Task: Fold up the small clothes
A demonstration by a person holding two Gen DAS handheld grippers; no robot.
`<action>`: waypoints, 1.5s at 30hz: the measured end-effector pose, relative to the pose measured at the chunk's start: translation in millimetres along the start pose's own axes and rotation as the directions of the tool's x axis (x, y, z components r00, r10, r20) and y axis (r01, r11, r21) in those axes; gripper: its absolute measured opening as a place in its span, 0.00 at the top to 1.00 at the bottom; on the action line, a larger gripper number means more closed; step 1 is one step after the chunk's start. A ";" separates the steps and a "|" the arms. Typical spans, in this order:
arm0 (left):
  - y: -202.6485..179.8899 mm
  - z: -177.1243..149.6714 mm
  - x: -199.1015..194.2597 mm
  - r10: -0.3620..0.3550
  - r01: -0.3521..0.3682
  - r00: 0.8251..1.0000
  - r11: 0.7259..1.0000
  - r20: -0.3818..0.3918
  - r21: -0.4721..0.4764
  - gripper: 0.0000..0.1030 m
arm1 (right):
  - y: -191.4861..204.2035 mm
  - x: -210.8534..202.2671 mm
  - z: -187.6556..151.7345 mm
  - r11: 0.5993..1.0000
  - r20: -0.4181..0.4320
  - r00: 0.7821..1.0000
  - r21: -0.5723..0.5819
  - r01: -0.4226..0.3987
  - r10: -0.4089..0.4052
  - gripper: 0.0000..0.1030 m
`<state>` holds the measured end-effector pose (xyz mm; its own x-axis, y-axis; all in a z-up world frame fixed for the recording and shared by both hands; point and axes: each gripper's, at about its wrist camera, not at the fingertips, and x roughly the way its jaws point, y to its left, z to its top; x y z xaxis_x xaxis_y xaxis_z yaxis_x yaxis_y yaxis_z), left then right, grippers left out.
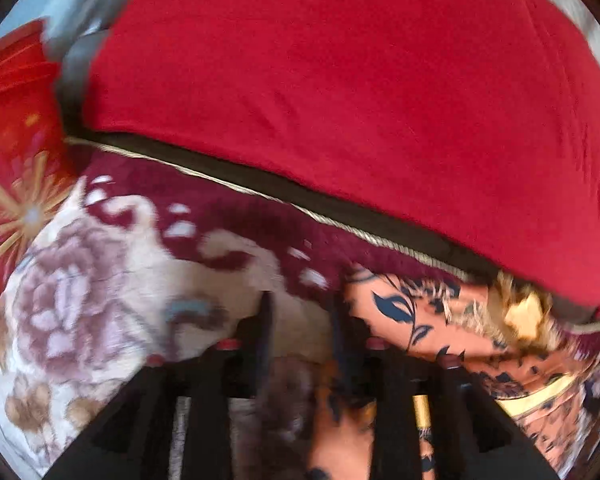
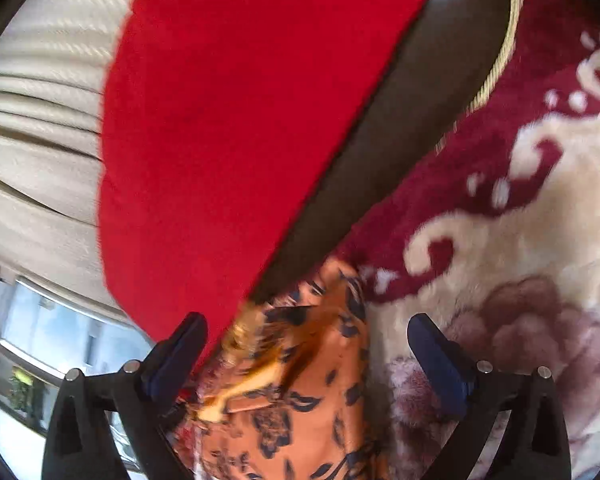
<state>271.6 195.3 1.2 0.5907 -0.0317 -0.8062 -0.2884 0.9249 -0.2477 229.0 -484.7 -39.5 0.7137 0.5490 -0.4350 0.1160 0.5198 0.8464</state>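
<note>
Between right jaws lies orange garment (image 2: 300,400).

Home, most likely a bedroom or living room. Plush maroon-and-cream floral blanket (image 2: 540,208) covers the surface, with a big red velvet cushion (image 1: 340,100) at 12 o'clock and an orange navy-leaf printed garment (image 2: 300,400) lying on it. Pleated beige curtains (image 2: 40,120) at 9 o'clock hang above a daylit window (image 2: 52,332).

Motion blur is smearing the orange floral garment (image 1: 452,320) in both views, the bottom edges are cutting it off, and the left gripper (image 1: 300,320) is hiding part.
</note>
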 end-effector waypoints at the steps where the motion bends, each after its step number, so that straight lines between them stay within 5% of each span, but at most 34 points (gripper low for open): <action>1: 6.7 -1.3 -11.4 0.010 -0.010 1.000 1.000 0.020 -0.002 0.55 | 3.2 -10.1 -2.0 1.000 0.000 1.000 -0.012 0.002 -0.002 0.01; 9: 39.0 -68.8 -95.8 -0.082 0.074 0.994 0.993 0.077 0.096 0.36 | 37.1 -81.7 -88.1 0.971 -0.059 0.998 -0.238 0.019 -0.034 0.01; 11: 37.1 -103.4 -100.1 -0.102 0.096 0.994 0.988 0.045 0.122 0.36 | 32.4 -91.0 -117.1 0.973 -0.081 0.996 -0.229 0.003 -0.022 0.01; 17: 33.7 -163.1 -101.6 -0.170 0.170 0.985 0.985 0.030 -0.008 0.36 | 19.1 -98.6 -196.6 0.993 -0.096 0.995 -0.108 -0.041 0.030 0.01; 21: 24.1 -168.8 -79.9 -0.174 0.168 0.983 0.981 -0.053 -0.092 0.36 | 12.3 -69.8 -203.7 0.999 -0.113 0.994 -0.030 -0.014 0.010 0.01; 31: 1.7 -140.6 -54.6 -0.081 0.080 0.997 0.991 -0.010 -0.109 0.36 | 17.4 -12.7 -164.0 0.991 -0.021 0.994 0.080 0.110 -0.108 0.04; 32: 1.4 -137.6 -53.2 -0.069 0.068 0.998 0.991 -0.005 -0.113 0.42 | 19.1 -8.8 -159.8 0.989 -0.016 0.992 0.079 0.124 -0.123 0.15; 33: 0.5 -135.8 -47.6 -0.056 0.055 0.998 0.992 -0.003 -0.111 0.61 | 20.2 -2.8 -157.4 0.985 -0.025 0.987 0.065 0.160 -0.159 0.29; 34: -1.3 -132.0 -44.5 -0.039 0.037 0.999 0.994 -0.013 -0.100 0.75 | 19.4 4.0 -155.2 0.977 -0.034 0.978 0.050 0.208 -0.206 0.76; 35: -3.2 -127.7 -39.4 -0.030 0.026 0.999 0.995 -0.039 -0.091 0.83 | 16.9 9.1 -153.9 0.969 -0.039 0.970 0.052 0.241 -0.239 0.85; 38: -9.8 -117.3 -39.7 -0.016 0.011 0.998 0.997 -0.064 -0.077 0.89 | 36.9 13.4 -154.0 0.950 -0.008 0.951 -0.047 0.308 -0.308 0.87; 45: -19.5 -115.5 -116.6 -0.054 0.056 0.996 0.998 0.075 -0.026 0.91 | 102.2 -43.5 -164.5 0.931 0.094 0.953 -0.203 0.302 -0.289 0.93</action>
<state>121.3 137.1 38.0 0.6600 -0.0530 -0.7494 -0.2748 0.9113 -0.3065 96.2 -347.8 15.4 0.7115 0.3117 -0.6298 0.1834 0.7828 0.5946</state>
